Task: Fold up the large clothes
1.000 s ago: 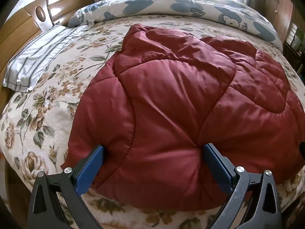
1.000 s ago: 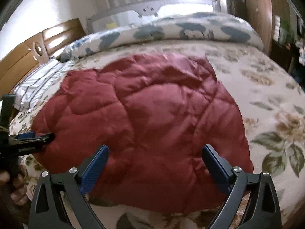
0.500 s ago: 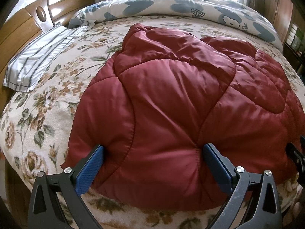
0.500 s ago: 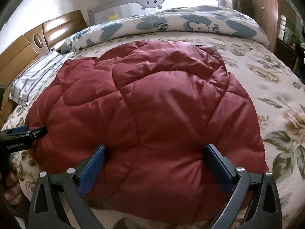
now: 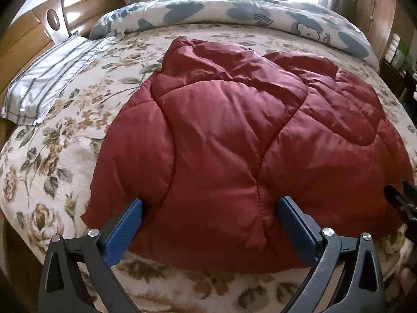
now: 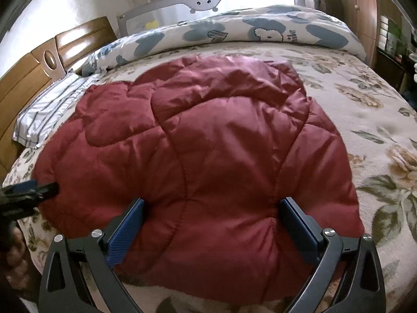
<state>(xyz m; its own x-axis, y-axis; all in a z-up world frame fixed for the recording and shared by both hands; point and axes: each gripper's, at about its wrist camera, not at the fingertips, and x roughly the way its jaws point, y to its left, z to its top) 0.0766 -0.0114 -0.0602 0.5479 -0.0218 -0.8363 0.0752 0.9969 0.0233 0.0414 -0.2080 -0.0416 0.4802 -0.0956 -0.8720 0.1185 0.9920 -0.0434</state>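
A dark red quilted padded garment [image 5: 234, 143] lies spread on the floral bed; it also shows in the right wrist view [image 6: 198, 151]. My left gripper [image 5: 209, 224] is open and empty over the garment's near left part. My right gripper [image 6: 212, 224] is open and empty over its near right part. The right gripper's tip shows at the right edge of the left wrist view [image 5: 401, 200]. The left gripper shows at the left edge of the right wrist view [image 6: 26, 193].
The floral bedspread [image 5: 52, 156] covers the bed. A striped pillow [image 5: 49, 80] lies at the far left by the wooden headboard [image 5: 31, 34]. A rolled blue-and-white duvet [image 5: 247, 15] lies along the far side. A wooden wardrobe [image 6: 362, 13] stands at the right.
The right gripper has moved forward and lower over the garment's near edge. The left gripper has barely moved. Both stay open.
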